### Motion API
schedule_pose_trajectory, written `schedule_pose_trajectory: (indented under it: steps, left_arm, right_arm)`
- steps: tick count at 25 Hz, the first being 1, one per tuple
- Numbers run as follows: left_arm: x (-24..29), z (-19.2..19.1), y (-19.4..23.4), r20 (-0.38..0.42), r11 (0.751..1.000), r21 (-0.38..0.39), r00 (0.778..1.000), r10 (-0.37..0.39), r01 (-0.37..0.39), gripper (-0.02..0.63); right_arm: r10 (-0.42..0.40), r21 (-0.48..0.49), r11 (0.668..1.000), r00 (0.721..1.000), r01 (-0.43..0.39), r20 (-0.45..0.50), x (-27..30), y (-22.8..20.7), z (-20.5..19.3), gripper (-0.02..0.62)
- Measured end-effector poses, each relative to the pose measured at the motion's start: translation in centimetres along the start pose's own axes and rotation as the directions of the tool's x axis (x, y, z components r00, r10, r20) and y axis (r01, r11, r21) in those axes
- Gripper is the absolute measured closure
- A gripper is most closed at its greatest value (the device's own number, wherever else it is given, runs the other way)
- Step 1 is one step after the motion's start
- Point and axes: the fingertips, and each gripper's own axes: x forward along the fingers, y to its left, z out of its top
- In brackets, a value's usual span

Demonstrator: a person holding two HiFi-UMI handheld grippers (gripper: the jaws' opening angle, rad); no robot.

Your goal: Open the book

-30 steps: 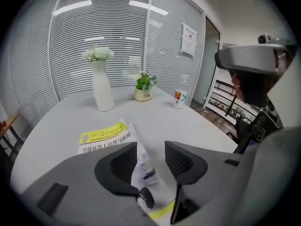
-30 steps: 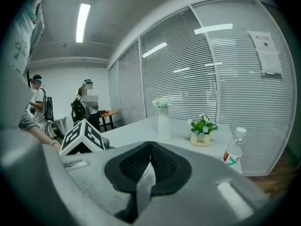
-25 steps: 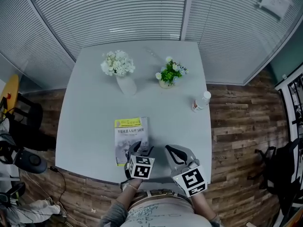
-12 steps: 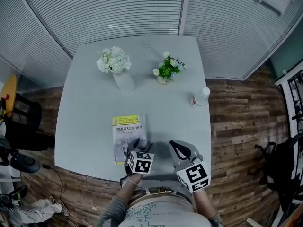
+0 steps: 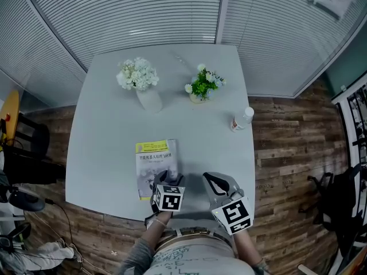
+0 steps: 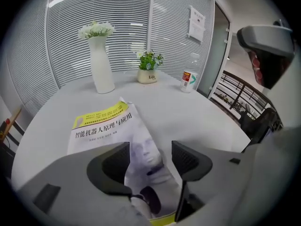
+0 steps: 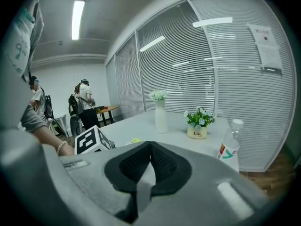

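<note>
A closed book (image 5: 155,160) with a yellow band across its grey cover lies flat near the table's front edge. My left gripper (image 5: 167,180) hovers over the book's near right corner. In the left gripper view its jaws stand wide apart and have just been opening, with the book (image 6: 104,126) on the table beneath the gap of the left gripper (image 6: 150,160) and neither pad pressing on it. My right gripper (image 5: 214,183) is to the right of the book, over bare table. Its pads meet at the tips of the right gripper (image 7: 150,146), with nothing between them.
A white vase of white flowers (image 5: 142,87) and a small potted plant (image 5: 202,89) stand at the back of the grey table (image 5: 109,136). A water bottle (image 5: 242,121) is near the right edge. People stand far off (image 7: 82,106) in the right gripper view.
The head view has shifted slightly. Both grippers stay at the table's near edge, the left one still over the book's near corner.
</note>
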Motion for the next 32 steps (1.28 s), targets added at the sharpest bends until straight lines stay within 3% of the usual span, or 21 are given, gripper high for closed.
schedule_pose_trajectory:
  steps: [4, 8, 14, 22, 32]
  left_arm:
    - [-0.1, -0.3, -0.8, -0.015, 0.999, 0.045, 1.0, -0.008, 0.009, 0.333]
    - [0.1, -0.9, -0.5, -0.052, 0.999, 0.038, 0.999, -0.006, 0.008, 0.336]
    - [0.0, -1.3, -0.3, -0.061, 0.999, 0.048, 0.998, 0.011, -0.008, 0.397]
    - [0.4, -1.4, -0.1, -0.055, 0.985, 0.164, 0.996, 0.072, -0.062, 0.397]
    - [-0.7, -0.9, 0.3, -0.018, 0.991, 0.122, 0.998, 0.056, -0.053, 0.4]
  right_arm:
    - [0.004, -0.006, 1.0, 1.0, -0.004, -0.009, -0.1, 0.3, -0.2, 0.594]
    - [0.023, 0.005, 1.0, 1.0, -0.023, -0.002, 0.0, 0.6, 0.0, 0.594]
    - [0.032, -0.031, 0.999, 0.999, -0.033, -0.034, -0.3, 1.0, -0.7, 0.594]
    - [0.065, -0.043, 0.997, 0.997, -0.066, -0.031, 0.0, 2.0, 0.2, 0.594]
    - [0.084, -0.048, 0.995, 0.996, -0.086, -0.037, -0.2, 3.4, 0.2, 0.594]
